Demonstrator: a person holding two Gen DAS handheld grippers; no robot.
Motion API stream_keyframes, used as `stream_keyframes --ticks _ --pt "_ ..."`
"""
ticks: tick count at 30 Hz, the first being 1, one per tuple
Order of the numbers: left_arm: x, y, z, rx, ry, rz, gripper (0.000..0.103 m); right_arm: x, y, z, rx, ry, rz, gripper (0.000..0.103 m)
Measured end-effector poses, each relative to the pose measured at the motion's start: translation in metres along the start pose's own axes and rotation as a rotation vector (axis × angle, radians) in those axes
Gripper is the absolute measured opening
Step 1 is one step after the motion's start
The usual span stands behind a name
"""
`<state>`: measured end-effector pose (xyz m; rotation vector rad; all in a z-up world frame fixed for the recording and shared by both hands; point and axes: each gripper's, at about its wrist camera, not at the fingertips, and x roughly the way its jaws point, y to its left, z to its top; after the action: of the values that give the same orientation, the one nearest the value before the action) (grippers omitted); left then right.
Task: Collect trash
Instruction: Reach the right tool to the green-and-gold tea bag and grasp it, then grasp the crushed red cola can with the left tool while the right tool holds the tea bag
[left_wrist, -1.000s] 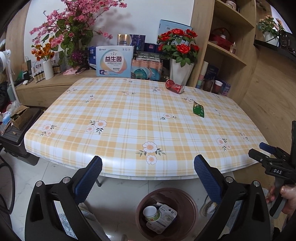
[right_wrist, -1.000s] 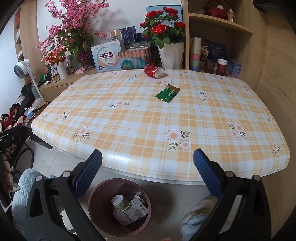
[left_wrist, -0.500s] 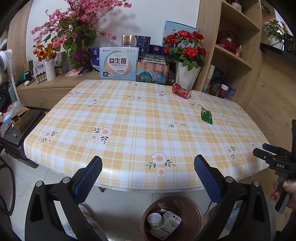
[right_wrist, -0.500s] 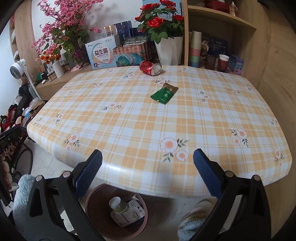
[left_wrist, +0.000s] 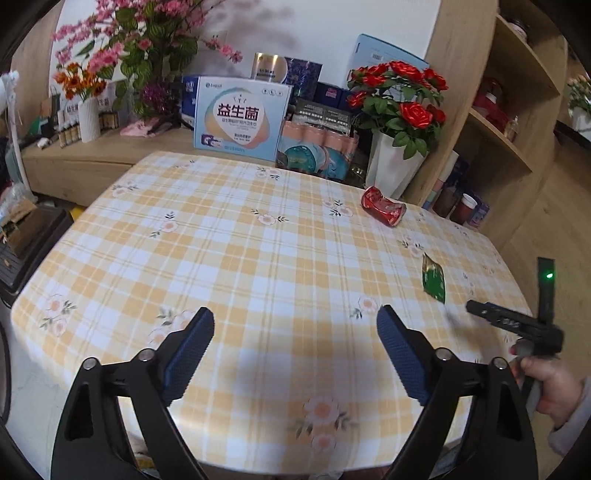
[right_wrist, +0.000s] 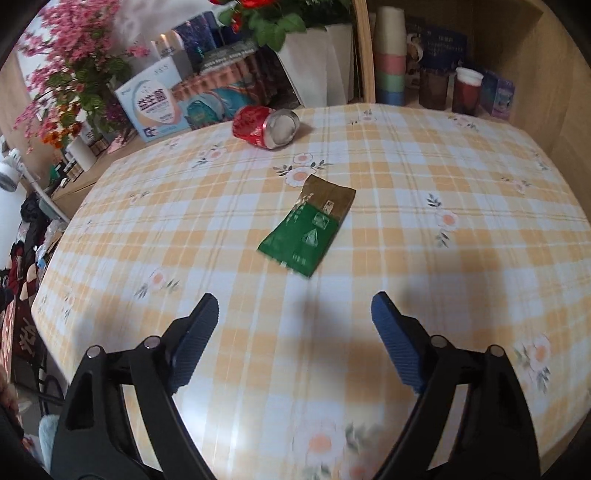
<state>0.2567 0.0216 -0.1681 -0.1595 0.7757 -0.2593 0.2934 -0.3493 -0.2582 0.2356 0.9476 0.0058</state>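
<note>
A green and brown snack wrapper (right_wrist: 308, 229) lies flat on the checked tablecloth (right_wrist: 424, 229), just ahead of my open, empty right gripper (right_wrist: 293, 317). A crushed red can (right_wrist: 266, 126) lies on its side farther back. In the left wrist view the wrapper (left_wrist: 433, 278) is at the right and the can (left_wrist: 384, 210) is at the back right. My left gripper (left_wrist: 295, 339) is open and empty over the near part of the table (left_wrist: 229, 266). The right gripper (left_wrist: 517, 325) shows at the right edge, held by a hand.
Behind the table stand a white vase of red roses (left_wrist: 397, 162), boxes (left_wrist: 242, 118) and pink flowers (left_wrist: 147, 48). A wooden shelf unit (left_wrist: 517, 122) with cups (right_wrist: 391, 55) stands at the right. Clutter sits on the floor at the left (right_wrist: 26, 236).
Both grippers have moved forward and up over the table. The bin under the table edge has dropped out of view. The wrapper and can now sit much closer to the right gripper.
</note>
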Motion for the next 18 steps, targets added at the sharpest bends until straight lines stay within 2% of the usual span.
stream_keyframes --ticks 4,10,11,12,14,16,18 --pt "0.033 -0.001 0.023 -0.035 0.020 -0.018 0.081 0.050 -0.001 0.031 0.045 0.044 -0.033 0.080" --pt "0.086 -0.016 0.050 -0.058 0.079 -0.073 0.076 0.089 -0.007 0.059 0.085 0.066 -0.145 0.073" --pt "0.092 -0.019 0.052 -0.061 0.087 -0.084 0.076 0.091 -0.005 0.061 0.060 0.068 -0.160 0.064" --pt "0.100 -0.022 0.056 -0.065 0.096 -0.098 0.076 0.092 -0.001 0.064 0.017 0.068 -0.158 0.048" --pt "0.117 -0.031 0.063 -0.080 0.113 -0.133 0.075 0.094 0.002 0.066 -0.062 0.074 -0.148 0.045" --pt "0.133 -0.042 0.070 -0.088 0.126 -0.172 0.072 0.092 0.000 0.068 -0.123 0.062 -0.143 0.032" --pt "0.152 -0.057 0.078 -0.081 0.133 -0.201 0.064 0.086 -0.006 0.070 -0.146 0.026 -0.165 0.032"
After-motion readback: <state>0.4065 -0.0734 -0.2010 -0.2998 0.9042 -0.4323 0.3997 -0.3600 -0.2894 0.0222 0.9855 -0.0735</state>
